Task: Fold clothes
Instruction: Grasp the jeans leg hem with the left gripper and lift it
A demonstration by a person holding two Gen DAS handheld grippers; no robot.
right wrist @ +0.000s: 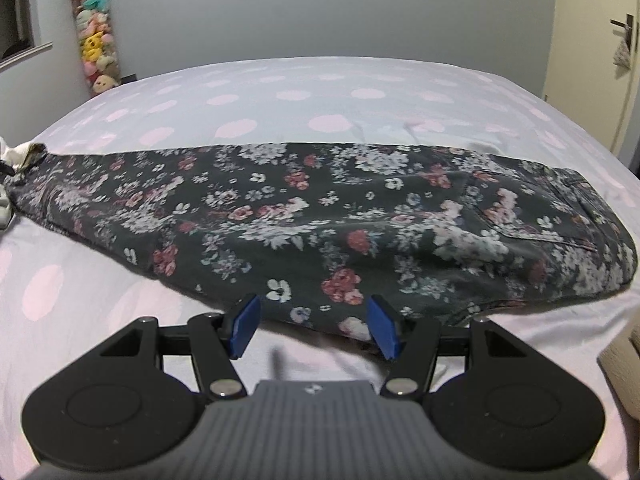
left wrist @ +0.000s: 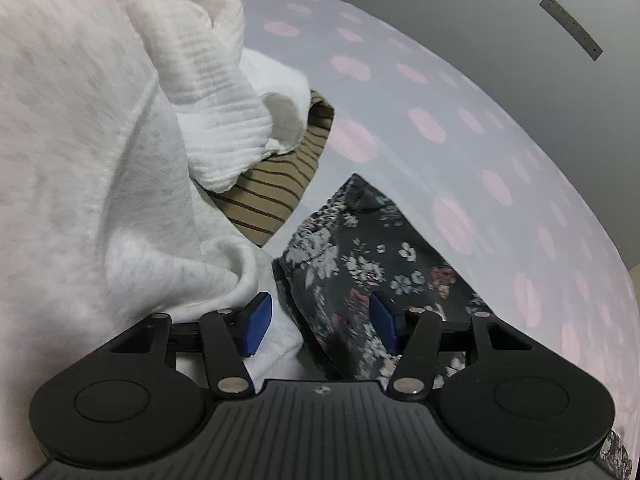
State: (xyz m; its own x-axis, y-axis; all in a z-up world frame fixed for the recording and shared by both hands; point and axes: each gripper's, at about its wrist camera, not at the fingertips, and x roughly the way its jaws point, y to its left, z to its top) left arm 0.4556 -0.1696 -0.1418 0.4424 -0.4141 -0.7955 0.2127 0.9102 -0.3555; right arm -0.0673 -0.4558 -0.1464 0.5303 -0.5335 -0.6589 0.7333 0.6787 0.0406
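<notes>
Left gripper (left wrist: 320,326) hovering half-open over floral trousers' (left wrist: 360,264) end, right gripper (right wrist: 314,326) hanging half-open, empty, at their near edge, on the spotted bedsheet (right wrist: 280,92).

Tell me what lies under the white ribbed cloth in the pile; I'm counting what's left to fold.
Under the white ribbed cloth a tan garment with dark stripes shows, lying on the spotted bedsheet. How far it runs, and anything beneath it, is covered by the pale knit garment.

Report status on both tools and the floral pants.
Left tool open, over the floral pants' narrow end. Right tool open at the near edge. Pants flat on the bed. White garment pile crowding left.
</notes>
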